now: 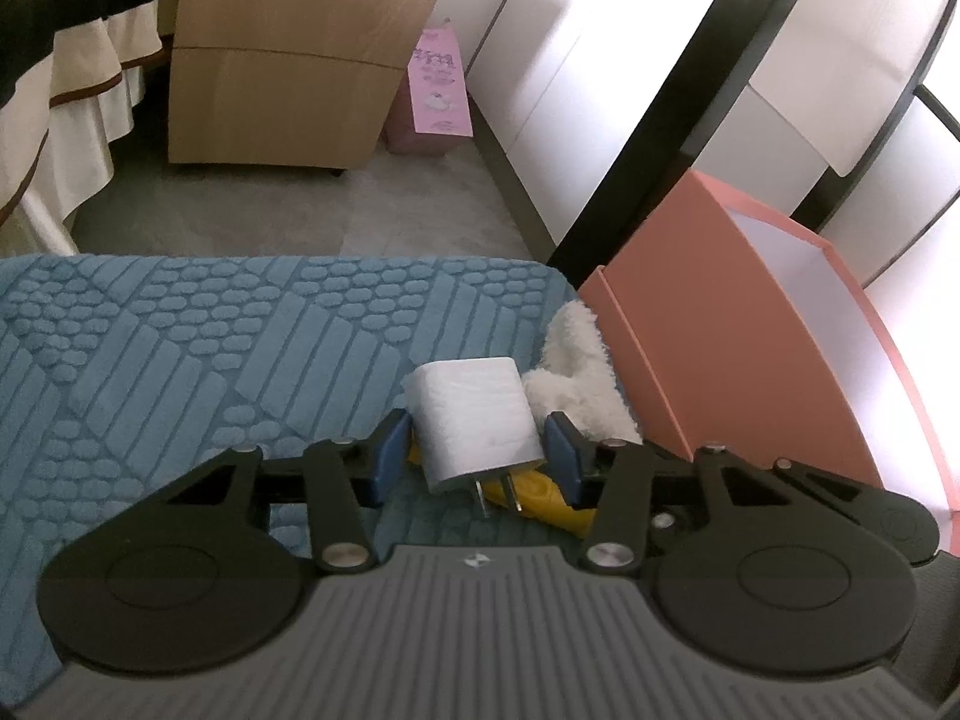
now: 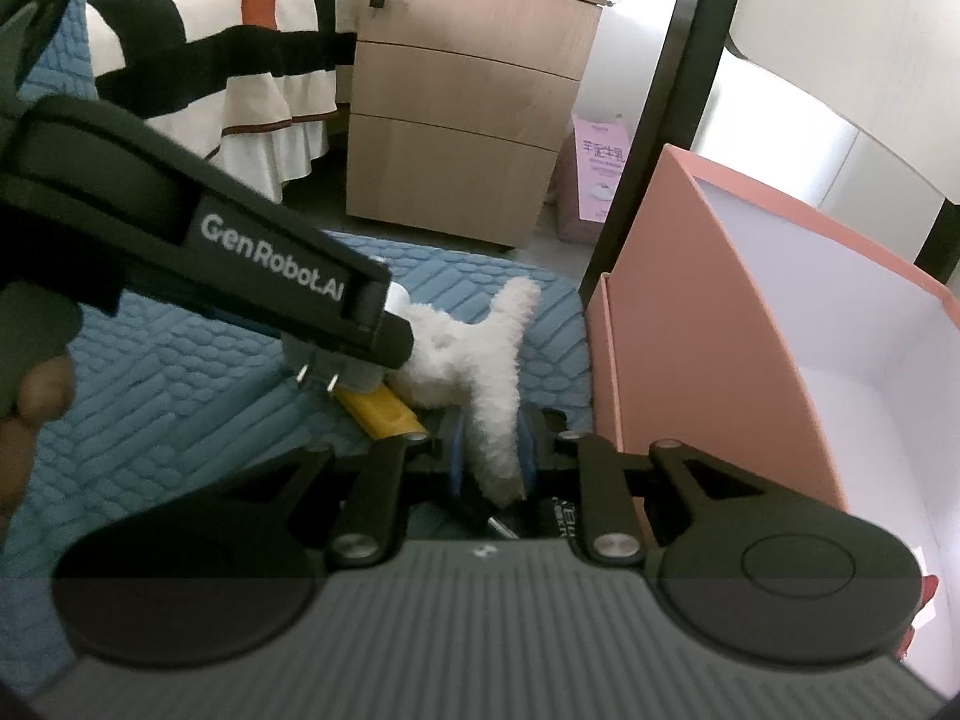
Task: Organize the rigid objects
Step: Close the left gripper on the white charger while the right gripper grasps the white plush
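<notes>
A white plug charger lies tilted on a yellow block, its prongs pointing toward me. My left gripper is open around it, a blue pad standing close on each side. In the right wrist view the left gripper reaches in from the left, with the charger at its tip above the yellow block. My right gripper is shut on a limb of the white plush toy. The plush toy lies by the pink box.
Everything rests on a blue textured mat on grey carpet. The open pink box stands at the right, its inside white. Behind are a black post, a wooden drawer cabinet, a pink carton and a striped bedspread.
</notes>
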The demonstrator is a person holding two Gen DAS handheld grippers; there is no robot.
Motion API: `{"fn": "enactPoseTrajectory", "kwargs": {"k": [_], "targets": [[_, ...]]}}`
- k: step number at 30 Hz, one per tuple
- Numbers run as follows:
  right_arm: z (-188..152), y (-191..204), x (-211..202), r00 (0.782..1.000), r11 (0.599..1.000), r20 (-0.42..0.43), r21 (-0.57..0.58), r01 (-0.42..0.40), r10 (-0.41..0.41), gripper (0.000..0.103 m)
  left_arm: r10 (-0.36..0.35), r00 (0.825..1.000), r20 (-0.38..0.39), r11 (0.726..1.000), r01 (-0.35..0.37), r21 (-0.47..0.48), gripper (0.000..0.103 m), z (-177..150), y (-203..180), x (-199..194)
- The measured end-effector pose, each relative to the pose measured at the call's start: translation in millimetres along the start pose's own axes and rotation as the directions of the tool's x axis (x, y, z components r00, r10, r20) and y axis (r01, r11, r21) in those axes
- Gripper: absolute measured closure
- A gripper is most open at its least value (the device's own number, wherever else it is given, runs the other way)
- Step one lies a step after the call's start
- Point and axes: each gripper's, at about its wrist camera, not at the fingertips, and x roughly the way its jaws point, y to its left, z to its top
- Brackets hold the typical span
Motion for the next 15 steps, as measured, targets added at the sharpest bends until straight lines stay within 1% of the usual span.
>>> {"fn": "enactPoseTrajectory", "kwargs": {"k": [4, 8, 12, 15], "targets": [[1, -1, -6, 1.000, 1.000, 0.018, -0.001, -0.018, 0.018, 0.087, 0.007, 1.000, -0.011, 1.000, -0.007, -0.006, 0.049, -2, 3, -6], [0, 0, -14, 0.999, 1.000, 0.031, -0.004, -0.028, 0.028, 0.088, 0.030, 0.999, -0.011, 0.999, -0.031, -0.021, 0.050, -6, 10, -17], [-1, 1, -25, 0.998, 0.999, 0.049, -0.006, -0.035, 0.035, 0.088, 0.032, 0.999, -0.006, 0.999, -0.032, -0.031, 0.050, -13, 15, -32], [-3, 2, -34, 0.997, 0.999, 0.062, -0.015, -0.042, 0.043, 0.089, 0.053, 0.999, -0.012, 0.998, -0.054, -0.043, 0.051, -22, 20, -42]]}}
